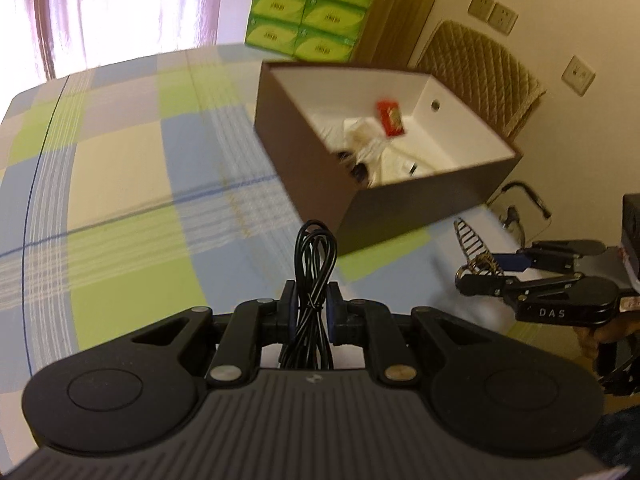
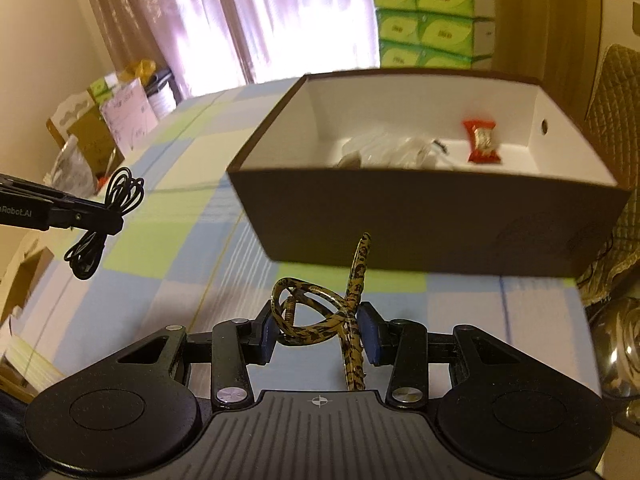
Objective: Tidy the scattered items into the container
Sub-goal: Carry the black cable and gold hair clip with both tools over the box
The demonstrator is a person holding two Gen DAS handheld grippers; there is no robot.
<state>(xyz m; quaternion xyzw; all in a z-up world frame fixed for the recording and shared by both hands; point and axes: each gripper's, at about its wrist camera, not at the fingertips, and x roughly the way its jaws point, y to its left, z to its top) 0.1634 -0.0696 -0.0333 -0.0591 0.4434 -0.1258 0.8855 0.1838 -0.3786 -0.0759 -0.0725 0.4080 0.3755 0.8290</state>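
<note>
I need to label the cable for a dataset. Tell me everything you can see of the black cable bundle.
The black cable bundle is thin, glossy cord coiled into long loops and cinched round its middle. The left gripper is shut on it at that middle, its blue pads pressing each side. It is held in the air above the checked tablecloth, loops sticking out past both sides of the fingers, short of the brown box. Nothing else touches it.

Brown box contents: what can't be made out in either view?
- Left wrist view: the near wall of the brown box hides the floor behind it; the white items are motion-blurred.
- Right wrist view: the front wall cuts off the pale clutter.
- Red packet: print too small to read.
</note>
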